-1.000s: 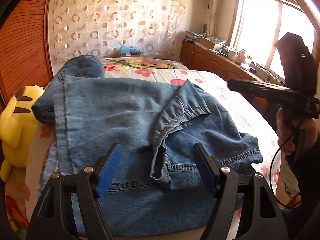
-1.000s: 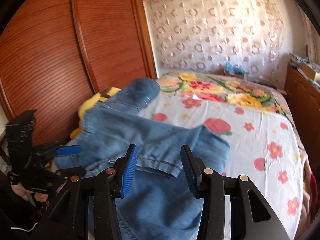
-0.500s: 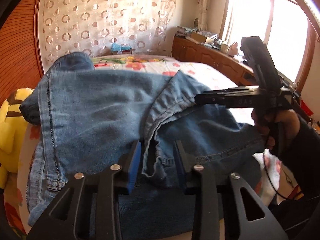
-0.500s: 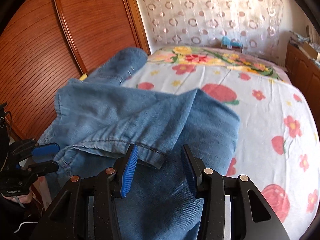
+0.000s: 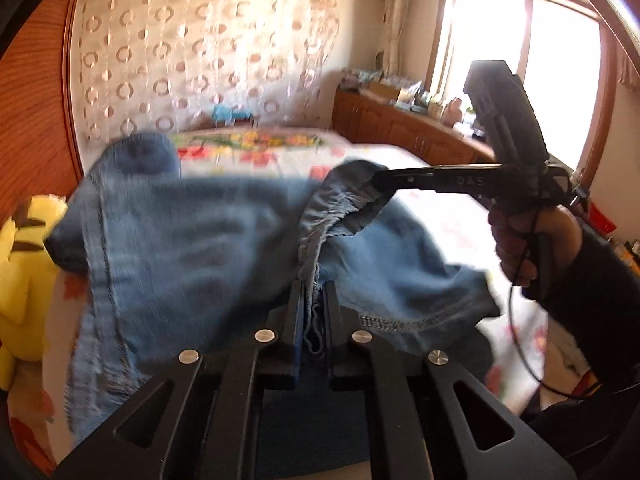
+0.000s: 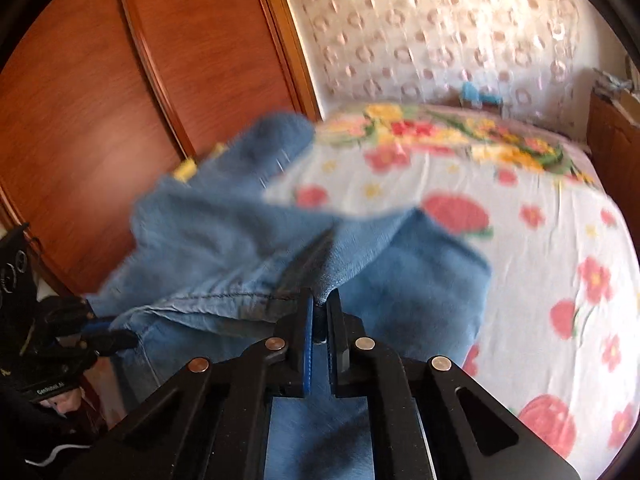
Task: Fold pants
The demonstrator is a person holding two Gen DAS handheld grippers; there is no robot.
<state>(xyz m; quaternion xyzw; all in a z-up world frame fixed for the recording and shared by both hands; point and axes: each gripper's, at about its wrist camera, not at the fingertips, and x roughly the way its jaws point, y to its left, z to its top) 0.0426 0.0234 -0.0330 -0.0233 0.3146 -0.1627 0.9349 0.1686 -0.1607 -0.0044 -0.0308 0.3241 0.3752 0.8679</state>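
Denim pants (image 5: 192, 240) now pinched, both jaws closed.

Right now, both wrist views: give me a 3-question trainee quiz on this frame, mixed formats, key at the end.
1. True or false: the left gripper is clamped on the pants.
2. The right gripper holds: A) floral bedsheet B) denim C) nothing.
3. Fill in: the yellow plush toy lies at the bed's ___ edge in the left wrist view.

Key: 1 true; 2 B; 3 left.
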